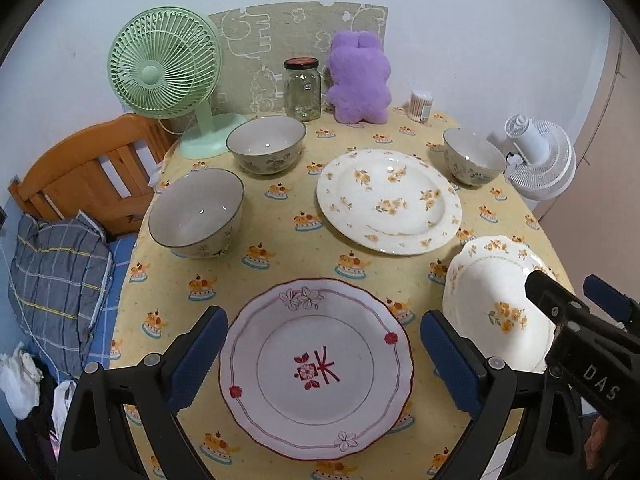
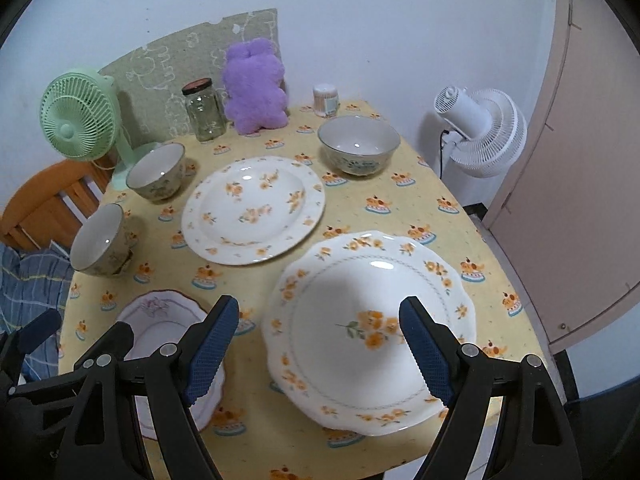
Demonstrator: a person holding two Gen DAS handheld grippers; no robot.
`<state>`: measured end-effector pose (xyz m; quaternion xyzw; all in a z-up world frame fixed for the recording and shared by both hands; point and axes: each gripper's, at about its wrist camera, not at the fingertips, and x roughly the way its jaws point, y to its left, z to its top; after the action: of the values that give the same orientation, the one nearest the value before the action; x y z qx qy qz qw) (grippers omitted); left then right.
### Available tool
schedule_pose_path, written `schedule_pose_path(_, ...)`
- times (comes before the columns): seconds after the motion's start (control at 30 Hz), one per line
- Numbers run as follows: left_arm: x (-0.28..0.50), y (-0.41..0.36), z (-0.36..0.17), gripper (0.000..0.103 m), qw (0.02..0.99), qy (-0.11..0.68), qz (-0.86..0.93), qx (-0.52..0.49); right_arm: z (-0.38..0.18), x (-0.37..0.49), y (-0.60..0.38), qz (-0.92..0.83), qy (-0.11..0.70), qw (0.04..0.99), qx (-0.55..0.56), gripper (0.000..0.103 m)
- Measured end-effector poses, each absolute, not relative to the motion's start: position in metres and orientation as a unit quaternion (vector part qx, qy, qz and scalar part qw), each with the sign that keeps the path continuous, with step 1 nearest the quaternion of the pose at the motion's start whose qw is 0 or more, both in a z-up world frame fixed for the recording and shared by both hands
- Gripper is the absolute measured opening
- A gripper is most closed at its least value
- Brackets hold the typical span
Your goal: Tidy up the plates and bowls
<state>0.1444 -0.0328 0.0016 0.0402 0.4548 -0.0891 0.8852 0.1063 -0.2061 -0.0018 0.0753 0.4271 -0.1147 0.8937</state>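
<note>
Three plates and three bowls sit on a yellow tablecloth. My left gripper (image 1: 324, 356) is open and empty, hovering over a red-patterned plate (image 1: 316, 368) at the front. My right gripper (image 2: 320, 352) is open and empty over a scalloped yellow-flower plate (image 2: 370, 328), which also shows in the left wrist view (image 1: 492, 304). A larger yellow-flower plate (image 1: 390, 200) lies in the middle. One bowl (image 1: 196, 212) is at the left, one (image 1: 266, 142) behind it, one (image 1: 474, 156) at the back right.
A green fan (image 1: 164, 64), a glass jar (image 1: 303, 88), a purple plush toy (image 1: 358, 76) and a cotton-swab tub (image 1: 421, 106) line the back of the table. A white fan (image 1: 536, 156) stands off the right edge. A wooden chair (image 1: 84, 168) is at the left.
</note>
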Motion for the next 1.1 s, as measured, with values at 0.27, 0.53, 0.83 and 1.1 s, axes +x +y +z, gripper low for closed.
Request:
schedule_pose_path(0.27, 0.167, -0.034, 0.006, 0.098, 0.889, 0.448, -0.087, 0.033, -0.002, 0.132, -0.206, -0.118, 0.441, 0.888, 0.062, 0.085)
schedule_pose_path(0.53, 0.205, -0.050, 0.001, 0.095, 0.888, 0.454, -0.061, 0.035, -0.007, 0.174, -0.225, -0.097, 0.454, 0.884, 0.062, 0.084)
schedule_pose_path(0.83, 0.253, -0.078, -0.021, 0.092, 0.879, 0.473, -0.041, 0.044, -0.020, 0.231, -0.254, -0.067, 0.460, 0.881, 0.083, 0.084)
schedule_pose_path(1.1, 0.300, -0.100, -0.043, 0.088, 0.876, 0.480, -0.022, 0.045, -0.042, 0.281, -0.277, -0.055, 0.473, 0.873, 0.107, 0.084)
